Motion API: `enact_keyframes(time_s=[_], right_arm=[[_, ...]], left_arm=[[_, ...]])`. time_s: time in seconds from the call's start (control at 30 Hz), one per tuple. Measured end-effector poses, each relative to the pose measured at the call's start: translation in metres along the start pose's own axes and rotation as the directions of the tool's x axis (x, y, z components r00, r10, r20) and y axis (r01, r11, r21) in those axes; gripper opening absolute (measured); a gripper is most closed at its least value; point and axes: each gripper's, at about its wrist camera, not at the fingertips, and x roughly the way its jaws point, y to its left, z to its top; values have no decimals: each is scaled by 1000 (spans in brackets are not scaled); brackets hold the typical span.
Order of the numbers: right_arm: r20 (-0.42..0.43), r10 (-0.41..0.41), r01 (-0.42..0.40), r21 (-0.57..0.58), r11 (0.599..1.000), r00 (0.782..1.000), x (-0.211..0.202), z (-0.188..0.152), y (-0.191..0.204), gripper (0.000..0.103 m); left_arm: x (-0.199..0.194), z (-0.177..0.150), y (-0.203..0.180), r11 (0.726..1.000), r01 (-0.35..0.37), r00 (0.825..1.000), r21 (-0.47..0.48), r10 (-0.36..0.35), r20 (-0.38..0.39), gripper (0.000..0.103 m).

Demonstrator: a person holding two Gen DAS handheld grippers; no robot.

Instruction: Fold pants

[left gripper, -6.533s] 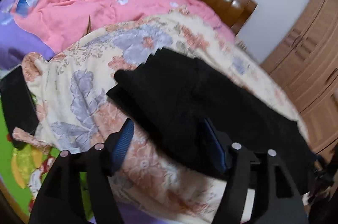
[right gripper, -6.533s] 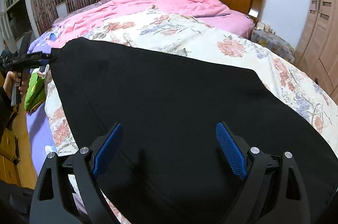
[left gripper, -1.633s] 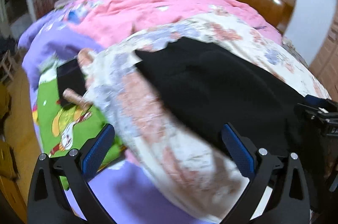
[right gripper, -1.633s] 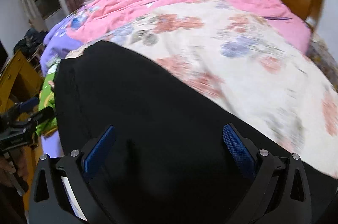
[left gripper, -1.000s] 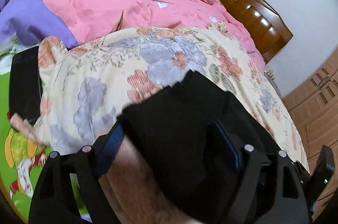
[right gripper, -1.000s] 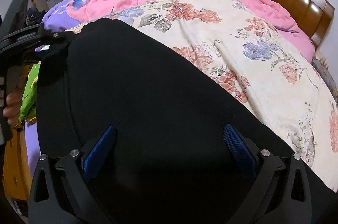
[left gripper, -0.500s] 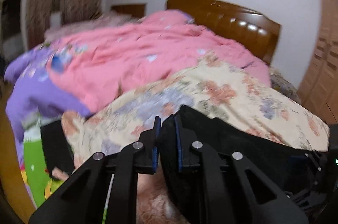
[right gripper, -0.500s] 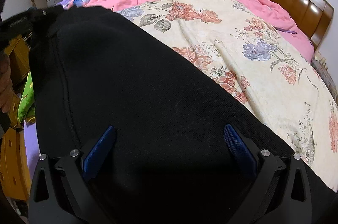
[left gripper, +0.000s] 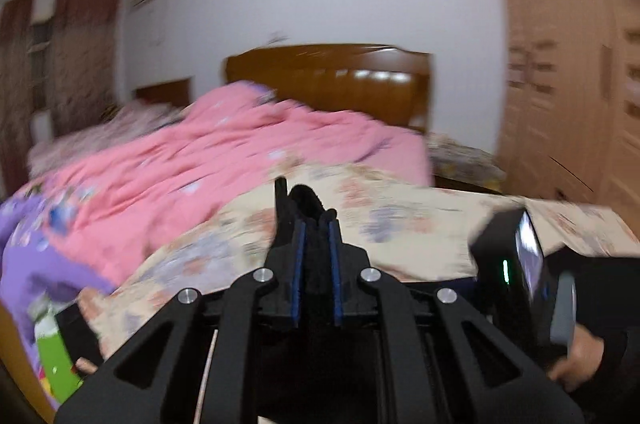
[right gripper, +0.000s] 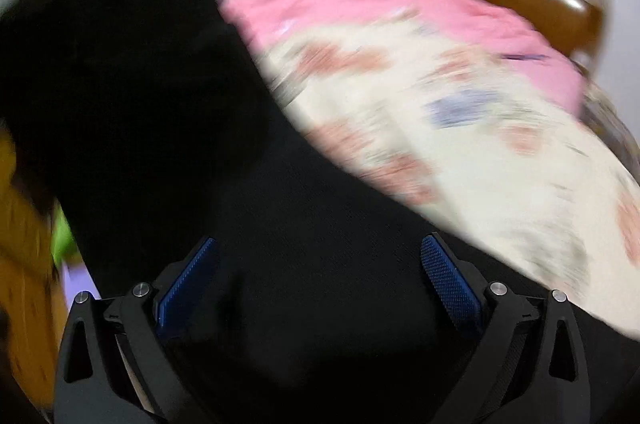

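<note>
The black pants [right gripper: 280,184] lie across a floral cream blanket [right gripper: 500,152] on the bed, and their left part is raised high in the right wrist view. My left gripper [left gripper: 316,224] is shut on a bunched edge of the pants [left gripper: 306,202], holding it up above the bed. The blue pads [left gripper: 299,264] press the cloth from both sides. My right gripper [right gripper: 320,264] stands open low over the pants, its blue pads [right gripper: 448,284] wide apart and touching nothing. Both views are blurred by motion.
A pink quilt [left gripper: 224,152] covers the far half of the bed before a wooden headboard [left gripper: 340,80]. A wooden wardrobe [left gripper: 568,72] stands at the right. A purple sheet [left gripper: 24,248] and a green item [left gripper: 56,364] lie at the left. A hand [left gripper: 580,360] holds the other gripper's body [left gripper: 512,264].
The left jaws closed on the pants' edge and lifted it up off the blanket. In the right wrist view the pants' left part rose and the view swung.
</note>
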Motion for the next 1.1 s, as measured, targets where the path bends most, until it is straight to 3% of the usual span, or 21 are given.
enact_keyframes(time_s=[0.1,0.17,0.2,0.3,0.33,0.4,0.43,0.47,0.6,0.67,0.77,0.97,1.03,1.1], right_arm=[[41,-96,90,140,986,994,-53,-9,-61,98],[37,-169,159,203,966,985,-81,-22,-95,98],[18,-185,174,247,953,983,-94,-32,-112,98],[-26,-180,179,317,932,983,-113,-60,-135,98],[-36,-169,172,323,931,985,-115,-68,-135,98],[-63,-131,144,324,935,989,-112,-83,-128,98],[-74,-95,114,322,940,993,-108,-86,-122,98],[-78,-64,86,319,944,995,-105,-87,-116,98],[-90,94,-67,268,961,991,-83,-81,-76,98],[-105,188,-157,247,956,977,-66,-74,-55,98],[-124,228,-197,221,955,966,-42,-59,-39,98],[-162,247,-213,198,957,955,4,-32,-24,99],[-163,270,-244,160,956,949,0,-32,-16,83],[-138,247,-225,158,961,959,-13,-37,-20,40]], left_arm=[[-10,-13,-54,991,110,994,71,-110,-9,10],[-6,-36,-97,971,171,985,167,-163,-62,10],[-2,-47,-110,962,197,979,189,-182,-93,10],[17,-88,-150,919,306,939,248,-248,-238,15],[18,-95,-156,909,314,936,274,-247,-253,17],[10,-105,-164,895,302,943,328,-231,-238,45],[0,-108,-162,888,297,949,349,-235,-209,72],[-7,-108,-157,891,278,957,360,-225,-183,85],[-30,-107,-118,921,128,988,368,-85,-132,90],[-28,-108,-91,932,50,989,360,4,-147,94],[-18,-116,-51,939,-60,973,339,131,-191,94],[-4,-136,-21,939,-82,953,335,172,-250,94],[-3,-138,-22,940,-68,955,336,159,-249,94],[-6,-142,-21,940,-53,959,336,142,-245,94]])
